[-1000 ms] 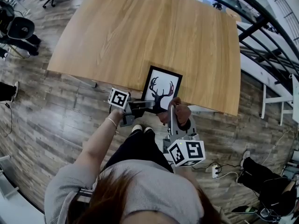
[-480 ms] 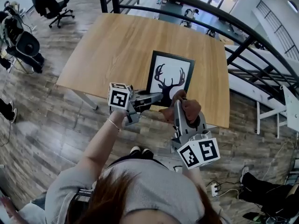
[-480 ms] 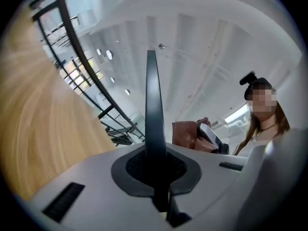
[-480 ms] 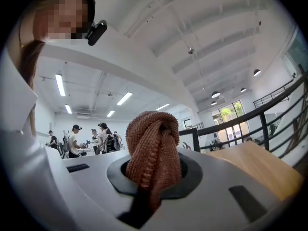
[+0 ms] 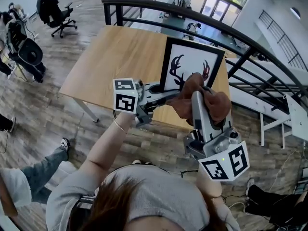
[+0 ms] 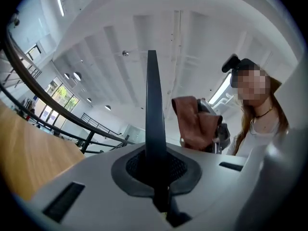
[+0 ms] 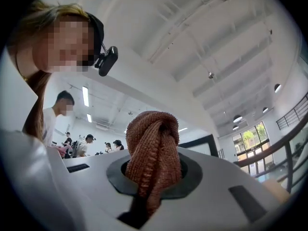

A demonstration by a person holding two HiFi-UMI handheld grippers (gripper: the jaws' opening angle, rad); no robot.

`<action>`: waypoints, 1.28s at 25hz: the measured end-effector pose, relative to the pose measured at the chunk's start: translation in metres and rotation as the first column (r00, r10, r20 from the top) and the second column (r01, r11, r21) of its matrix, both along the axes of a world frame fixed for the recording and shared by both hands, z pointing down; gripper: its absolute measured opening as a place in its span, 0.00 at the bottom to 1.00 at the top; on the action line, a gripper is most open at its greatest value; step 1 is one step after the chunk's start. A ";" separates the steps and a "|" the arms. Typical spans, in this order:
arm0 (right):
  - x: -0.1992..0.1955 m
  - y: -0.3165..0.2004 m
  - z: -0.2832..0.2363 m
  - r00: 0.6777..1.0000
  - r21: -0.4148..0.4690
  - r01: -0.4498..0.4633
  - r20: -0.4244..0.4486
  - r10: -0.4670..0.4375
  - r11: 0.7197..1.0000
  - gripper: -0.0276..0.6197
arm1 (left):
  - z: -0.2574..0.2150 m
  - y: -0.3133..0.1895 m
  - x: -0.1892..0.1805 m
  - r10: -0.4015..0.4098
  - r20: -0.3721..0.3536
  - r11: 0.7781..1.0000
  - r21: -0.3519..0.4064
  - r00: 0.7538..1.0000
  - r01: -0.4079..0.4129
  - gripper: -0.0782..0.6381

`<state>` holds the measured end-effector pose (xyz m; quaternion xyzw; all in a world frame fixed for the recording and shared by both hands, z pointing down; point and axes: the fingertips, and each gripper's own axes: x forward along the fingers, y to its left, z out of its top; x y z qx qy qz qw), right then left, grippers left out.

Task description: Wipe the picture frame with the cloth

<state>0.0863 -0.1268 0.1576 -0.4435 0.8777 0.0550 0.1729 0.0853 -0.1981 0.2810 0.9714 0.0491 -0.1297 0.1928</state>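
The picture frame (image 5: 192, 61), black-edged with a deer-antler print, is held up off the table, tilted nearly upright. My left gripper (image 5: 167, 95) is shut on its lower left edge. In the left gripper view that edge shows as a thin dark blade (image 6: 154, 124) rising from the closed jaws. My right gripper (image 5: 196, 99) is shut on a bunched brown cloth (image 5: 211, 102), which lies against the frame's lower front. The cloth (image 7: 154, 153) fills the right gripper view, with a corner of the frame (image 7: 204, 146) behind it.
The wooden table (image 5: 115, 57) lies below and behind the frame. A dark metal railing (image 5: 240, 37) runs past its far side. An office chair (image 5: 53, 8) stands far left, and a bystander's leg (image 5: 38, 172) shows at lower left.
Both grippers have risen together. The frame has come off the table's near edge and tipped up towards upright, with the cloth carried up beside it.
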 end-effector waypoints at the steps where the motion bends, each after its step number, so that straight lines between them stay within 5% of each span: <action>1: 0.001 0.002 -0.010 1.000 0.025 0.000 -0.013 0.000 1.000 0.13 | 0.000 0.003 0.001 -0.005 0.009 1.000 0.012 1.000 0.005 0.13; 12: -0.022 -0.004 -0.051 0.992 0.128 0.032 -0.126 -0.016 0.991 0.13 | 0.000 0.033 0.004 -0.048 0.062 0.992 0.123 0.997 0.040 0.13; 26: -0.046 -0.042 -0.033 0.981 0.035 0.010 -0.193 -0.003 0.999 0.13 | -0.012 0.041 -0.001 -0.106 0.089 0.970 0.227 0.990 0.083 0.13; 32: -0.052 -0.041 -0.011 0.968 0.002 -0.001 -0.251 0.001 1.000 0.13 | -0.015 0.040 -0.004 -0.101 0.051 0.981 0.170 0.994 0.091 0.13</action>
